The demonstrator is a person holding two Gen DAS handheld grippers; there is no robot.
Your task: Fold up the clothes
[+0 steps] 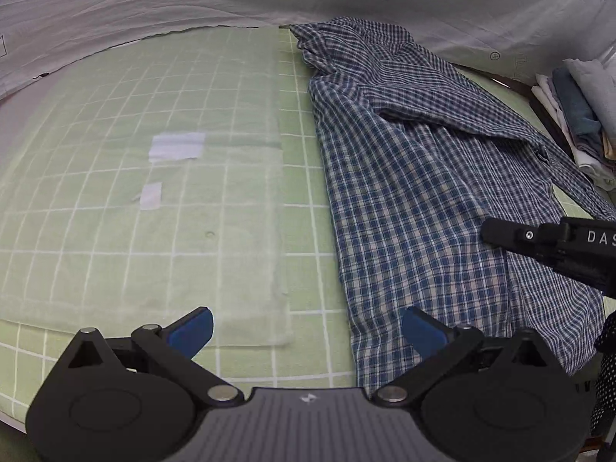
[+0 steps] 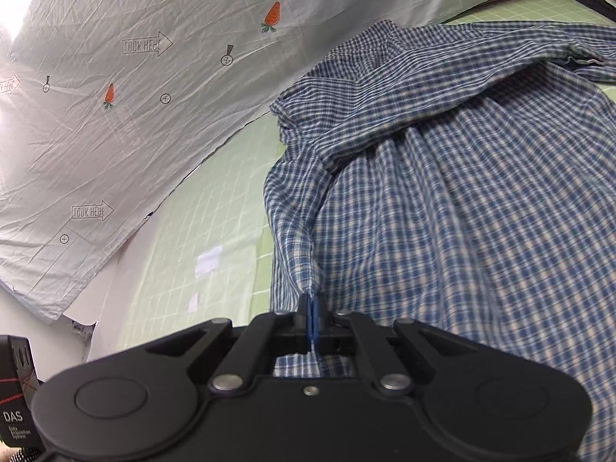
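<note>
Folding barely begun: right hand-held gripper (image 2: 311,321) pinches the rumpled checked shirt's (image 1: 415,192) edge; left hand-held gripper (image 1: 306,329) gapes empty.

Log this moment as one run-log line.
left tool: open, empty | right tool: shut on plaid shirt edge | shirt: unfolded on green grid mat

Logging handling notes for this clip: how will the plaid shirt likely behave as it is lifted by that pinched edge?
Probably floppy: the plaid shirt drapes in long folds from the shut right hand-held gripper. It looks thin and light. It may drag across the green grid mat rather than lift whole.
</note>
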